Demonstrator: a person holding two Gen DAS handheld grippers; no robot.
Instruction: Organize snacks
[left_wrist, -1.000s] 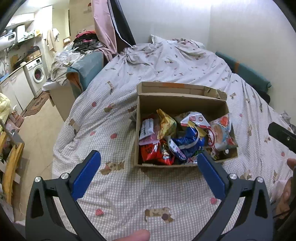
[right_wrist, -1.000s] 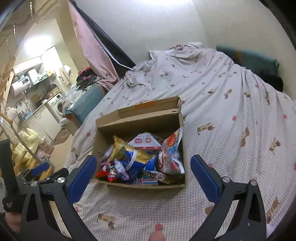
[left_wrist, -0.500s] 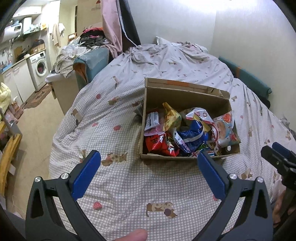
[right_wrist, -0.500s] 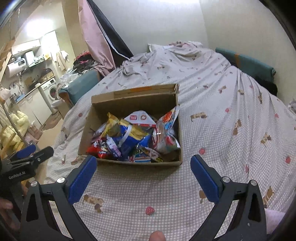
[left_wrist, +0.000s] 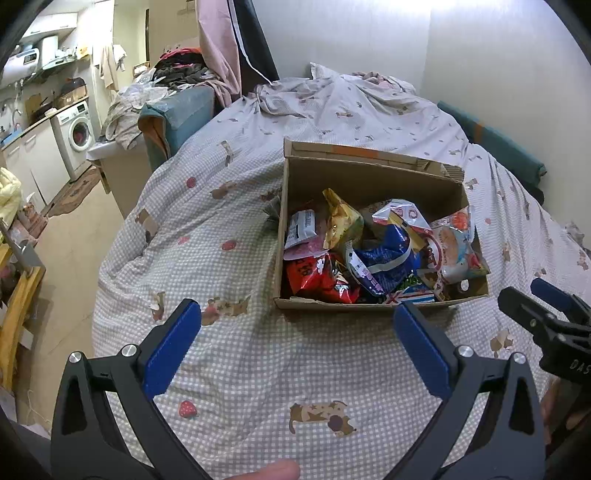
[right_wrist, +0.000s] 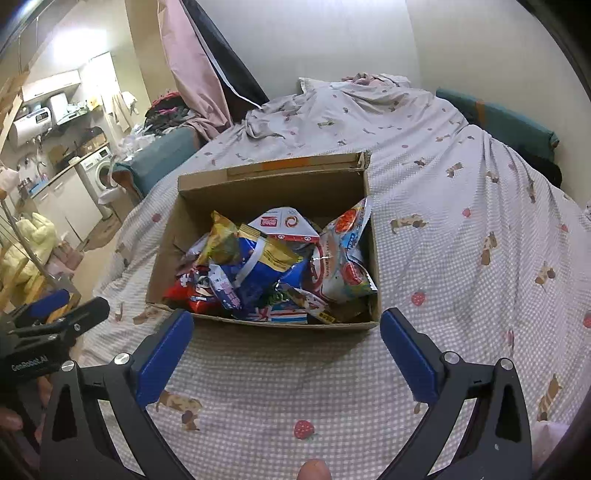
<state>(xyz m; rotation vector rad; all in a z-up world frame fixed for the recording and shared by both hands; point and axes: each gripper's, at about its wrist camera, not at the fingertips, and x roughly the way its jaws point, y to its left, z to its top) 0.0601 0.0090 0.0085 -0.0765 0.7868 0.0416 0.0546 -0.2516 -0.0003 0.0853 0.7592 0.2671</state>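
Cardboard box on checked bedspread, laundry corner beyond.

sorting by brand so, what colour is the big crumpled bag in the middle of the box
Blue with a yellow top, the big crumpled bag in the cardboard box; clearest in the right wrist view.

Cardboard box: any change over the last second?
Both grippers closed in on the cardboard box, which now looms larger in both views. The left gripper and right gripper stayed open and empty. The snack packets lie as before; nothing was grasped.
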